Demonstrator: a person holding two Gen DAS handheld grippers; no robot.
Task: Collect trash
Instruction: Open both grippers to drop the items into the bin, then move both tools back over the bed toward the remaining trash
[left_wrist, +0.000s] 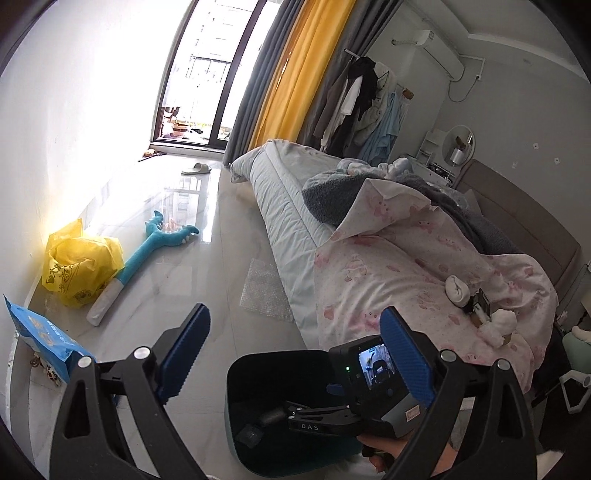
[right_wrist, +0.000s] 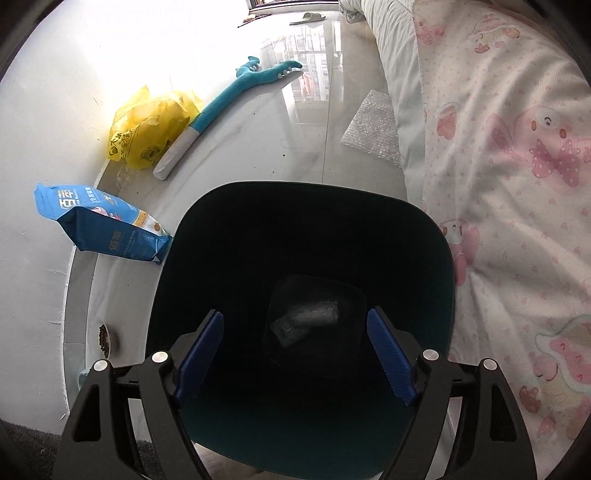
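Bedroom floor fills the left wrist view: left gripper (left_wrist: 295, 350) gapes empty, right gripper's body reads "DAS", yellow bag (left_wrist: 79, 267) mid-left. Right wrist view: right gripper (right_wrist: 295, 354) hangs wide, empty, over the bin (right_wrist: 439, 254) at centre; 1 dark scrap (right_wrist: 306, 323) lies inside. Drop looks done; next, probably the bubble wrap (right_wrist: 373, 127), upper right.

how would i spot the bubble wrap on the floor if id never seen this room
Find the bed and follow its near side down to the glossy tile floor. The bubble wrap lies flat against the bed's base, a clear dimpled sheet, unlike the yellow plastic bag by the wall.
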